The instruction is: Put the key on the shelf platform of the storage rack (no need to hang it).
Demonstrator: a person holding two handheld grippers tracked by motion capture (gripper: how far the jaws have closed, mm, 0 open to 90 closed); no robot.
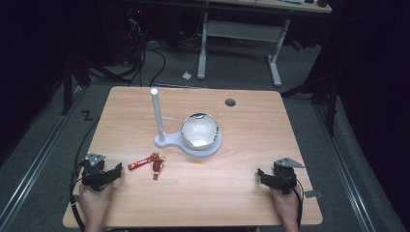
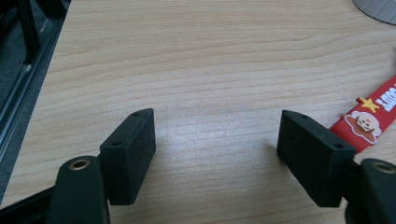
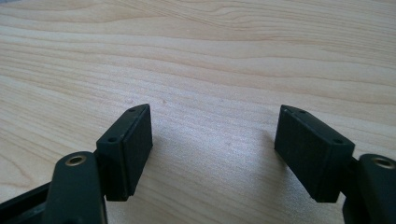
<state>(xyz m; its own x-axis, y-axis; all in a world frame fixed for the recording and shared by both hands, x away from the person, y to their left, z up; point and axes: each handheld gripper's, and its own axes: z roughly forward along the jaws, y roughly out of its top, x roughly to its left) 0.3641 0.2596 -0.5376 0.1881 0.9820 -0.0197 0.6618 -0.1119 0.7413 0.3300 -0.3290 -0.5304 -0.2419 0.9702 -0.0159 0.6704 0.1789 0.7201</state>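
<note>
Both grippers are sitting with jaws spread wide and nothing between them, so I'd guess nothing's underway yet. The left gripper (image 1: pixel 115 172) is resting near the table's (image 1: pixel 241 193) near-left corner, with a red keychain strap (image 1: pixel 140 164) lying just off its right jaw. The right gripper (image 1: pixel 261 176) is parked near the right edge, facing plenty of bare wood, with the bowl (image 1: pixel 199 129) on its white stand (image 1: pixel 159 116) well ahead of both.
</note>
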